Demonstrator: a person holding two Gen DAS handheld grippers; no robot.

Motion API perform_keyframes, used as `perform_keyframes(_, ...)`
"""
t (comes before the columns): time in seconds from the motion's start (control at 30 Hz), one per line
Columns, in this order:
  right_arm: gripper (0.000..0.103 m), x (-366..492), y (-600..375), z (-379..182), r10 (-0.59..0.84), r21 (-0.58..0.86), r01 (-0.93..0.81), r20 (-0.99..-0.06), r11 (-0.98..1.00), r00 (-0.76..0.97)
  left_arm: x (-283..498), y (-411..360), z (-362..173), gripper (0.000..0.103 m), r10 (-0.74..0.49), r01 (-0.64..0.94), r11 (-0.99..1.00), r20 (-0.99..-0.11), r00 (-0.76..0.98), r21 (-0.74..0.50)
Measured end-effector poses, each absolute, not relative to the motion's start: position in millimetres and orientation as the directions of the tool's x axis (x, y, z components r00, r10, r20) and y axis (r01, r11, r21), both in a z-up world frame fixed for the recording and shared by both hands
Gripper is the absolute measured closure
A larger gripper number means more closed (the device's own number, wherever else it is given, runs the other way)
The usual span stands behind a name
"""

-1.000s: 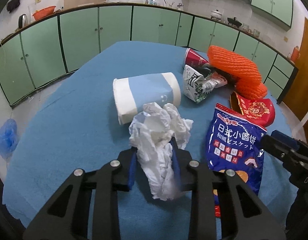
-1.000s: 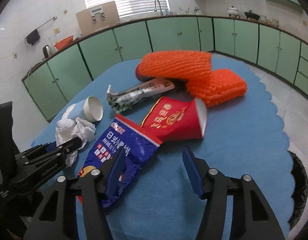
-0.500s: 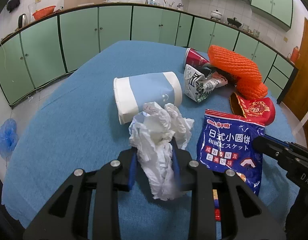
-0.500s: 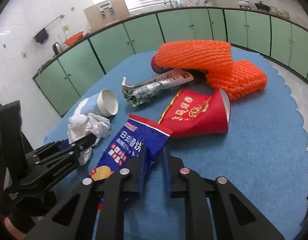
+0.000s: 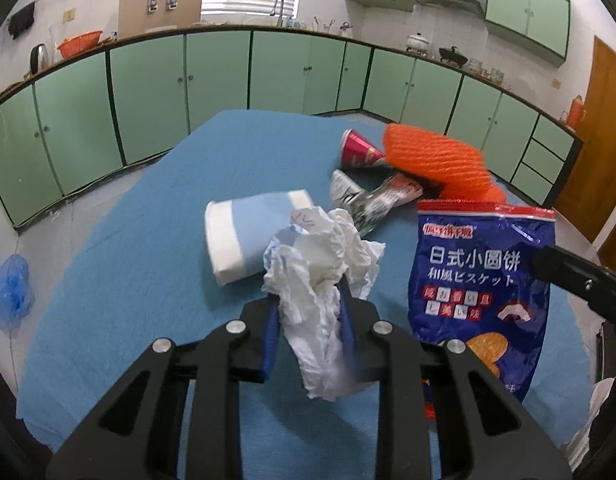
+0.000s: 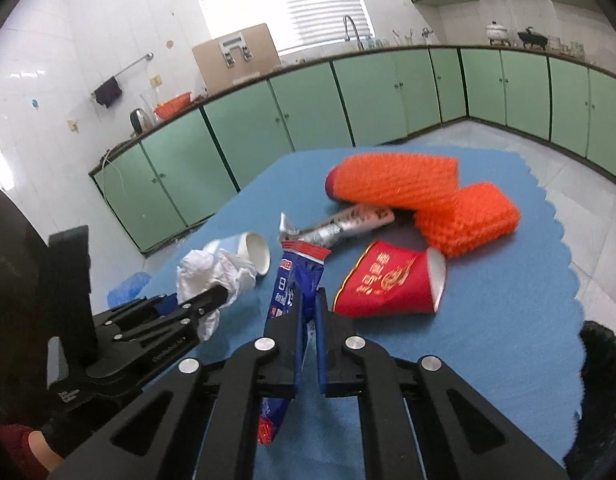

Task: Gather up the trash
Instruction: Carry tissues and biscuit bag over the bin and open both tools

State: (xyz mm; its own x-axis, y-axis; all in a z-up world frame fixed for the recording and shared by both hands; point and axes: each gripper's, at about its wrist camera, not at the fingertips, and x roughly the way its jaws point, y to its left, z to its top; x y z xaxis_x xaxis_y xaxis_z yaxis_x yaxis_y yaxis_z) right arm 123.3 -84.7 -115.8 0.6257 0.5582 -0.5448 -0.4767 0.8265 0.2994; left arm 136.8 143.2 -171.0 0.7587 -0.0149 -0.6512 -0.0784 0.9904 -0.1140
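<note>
- Blue cloth (image 6: 508, 320) covered the table that carried all the rubbish, with green cupboards curving behind it in both views.
- Nearest the lens in the left wrist view, the left gripper (image 5: 308, 312) was clamped on a crumpled white tissue (image 5: 320, 264) at lower centre; the wad bulged above the pads and hung down below them, apparently clear of the cloth.
- Nearest in the right wrist view, the right gripper (image 6: 308, 312) had its jaws pinched together on a blue snack bag (image 6: 291, 292) at lower centre, having just been closing with the bag between them.
- That bag's long axis ran nearly upright: red top seal up, bottom corner hanging below the pads. In the left wrist view it faced the camera flat, at the right of the frame (image 5: 484, 288).
- Further back lay a pale blue paper cup (image 5: 251, 236) on its side, long axis across the frame, mouth towards the right gripper's side.
- Right of centre in the right wrist view a red paper cup (image 6: 388, 284) also lay on its side, mouth to the right.
- Beyond them a silver wrapper (image 6: 340, 226) stretched diagonally towards two orange foam nets (image 6: 396, 184), with a dark red cup (image 5: 358, 152) partly under the far one.
- By my judgement two pieces were picked up but not yet binned; a dark edge (image 6: 600, 392) at lower right may be a bag, though I cannot tell. Three cups, wrapper and nets remained.
</note>
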Motion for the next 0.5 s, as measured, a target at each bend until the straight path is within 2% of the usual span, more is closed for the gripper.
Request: perform_keyframes(0.5,0.097,101.2,-164.1,-71.3,0.448,0.257,-0.367,-0.472,0.894,0.760,142.6,66.8,-133.1,0.080,-0.128,0.082,0.991,-0.583,0.802,-0.106)
